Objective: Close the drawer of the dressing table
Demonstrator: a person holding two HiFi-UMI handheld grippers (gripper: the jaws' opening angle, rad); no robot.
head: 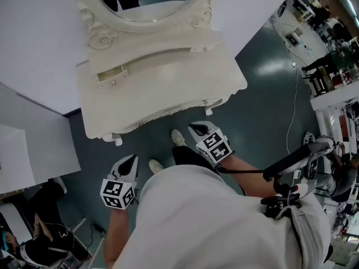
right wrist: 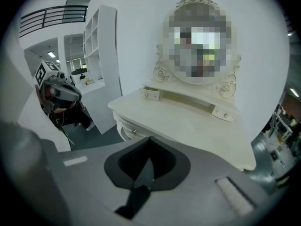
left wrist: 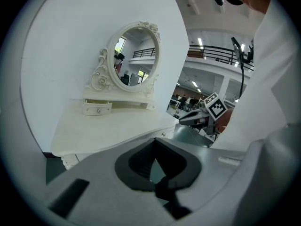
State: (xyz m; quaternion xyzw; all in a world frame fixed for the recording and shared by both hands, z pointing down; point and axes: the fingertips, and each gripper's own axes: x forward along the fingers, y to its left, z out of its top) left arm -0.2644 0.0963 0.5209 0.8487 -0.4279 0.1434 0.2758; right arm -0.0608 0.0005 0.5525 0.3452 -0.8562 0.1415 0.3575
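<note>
White dressing table [head: 168,97] under an oval mirror [head: 151,7], small drawer [head: 110,75] at the tabletop's back left corner jutting slightly out, left gripper [head: 130,160] and right gripper [head: 197,129] both closed, empty, off the front edge.

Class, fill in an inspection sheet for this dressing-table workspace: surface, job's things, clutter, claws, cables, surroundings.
Surface: white dressing table top, bare.
Job's things: small drawer at the left under the oval mirror, pulled out a little.
Clutter: nothing seen.
Claws: left claw and right claw both shut and empty, short of the table's front edge.
Cables: thin cable on the floor at right; black lead running from the right claw.
Surroundings: dark floor, white wall panel, seated person lower left.
</note>
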